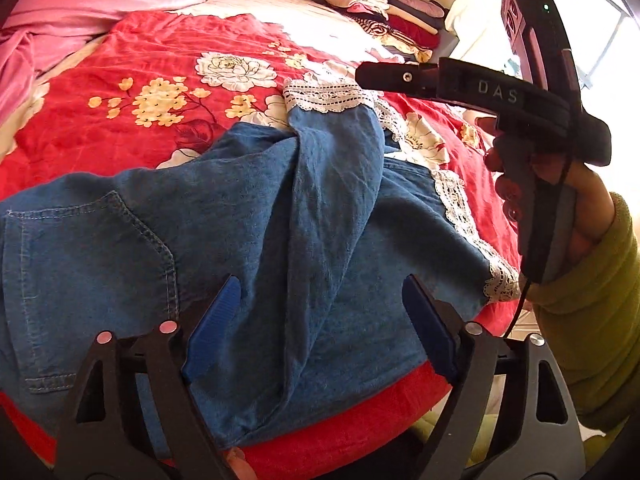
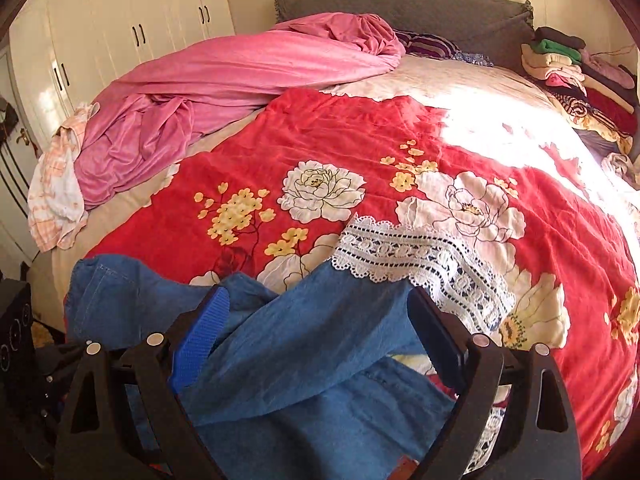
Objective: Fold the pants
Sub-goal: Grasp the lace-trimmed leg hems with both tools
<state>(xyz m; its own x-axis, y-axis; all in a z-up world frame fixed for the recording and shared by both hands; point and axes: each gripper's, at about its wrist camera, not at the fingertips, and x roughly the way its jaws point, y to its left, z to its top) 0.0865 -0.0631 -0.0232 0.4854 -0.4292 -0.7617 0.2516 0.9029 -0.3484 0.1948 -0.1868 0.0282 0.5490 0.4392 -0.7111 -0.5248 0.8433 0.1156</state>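
The blue denim pants (image 1: 248,240) with white lace hems (image 2: 420,256) lie rumpled on the red floral bedspread (image 1: 160,52), directly under both my tongs. My left gripper (image 1: 320,320) and right gripper (image 2: 316,332) hover spread wide, gripping nothing. The right hand (image 1: 560,200), in an olive sleeve, holds its tool level beyond the left tongs' right finger.

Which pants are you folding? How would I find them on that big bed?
Look at the big red flowered blanket on the bed, then come to its near edge by the grippers. The blue denim pants lie there rumpled, one leg across the other. White lace cuffs on the leg ends set them apart from the pink sheet and the clothes stack.
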